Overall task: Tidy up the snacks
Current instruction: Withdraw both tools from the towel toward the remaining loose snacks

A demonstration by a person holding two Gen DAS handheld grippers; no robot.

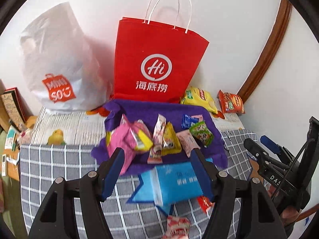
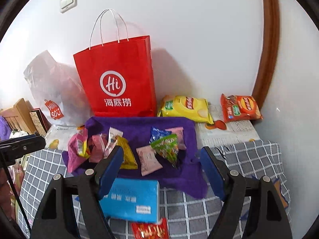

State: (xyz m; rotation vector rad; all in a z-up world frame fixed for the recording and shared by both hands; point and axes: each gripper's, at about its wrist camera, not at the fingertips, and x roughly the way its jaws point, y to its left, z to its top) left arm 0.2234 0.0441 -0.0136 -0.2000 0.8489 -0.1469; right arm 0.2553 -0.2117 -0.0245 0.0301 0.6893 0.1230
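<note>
Spreading across the purple cloth ahead of both empty, parted grippers, the snack packets are seen; a wall switch is shown only by the right view, the right gripper only by the left.

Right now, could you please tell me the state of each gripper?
Left gripper: open, holding nothing, above the light blue tissue pack.
Right gripper: open, holding nothing, over the purple cloth.
</note>
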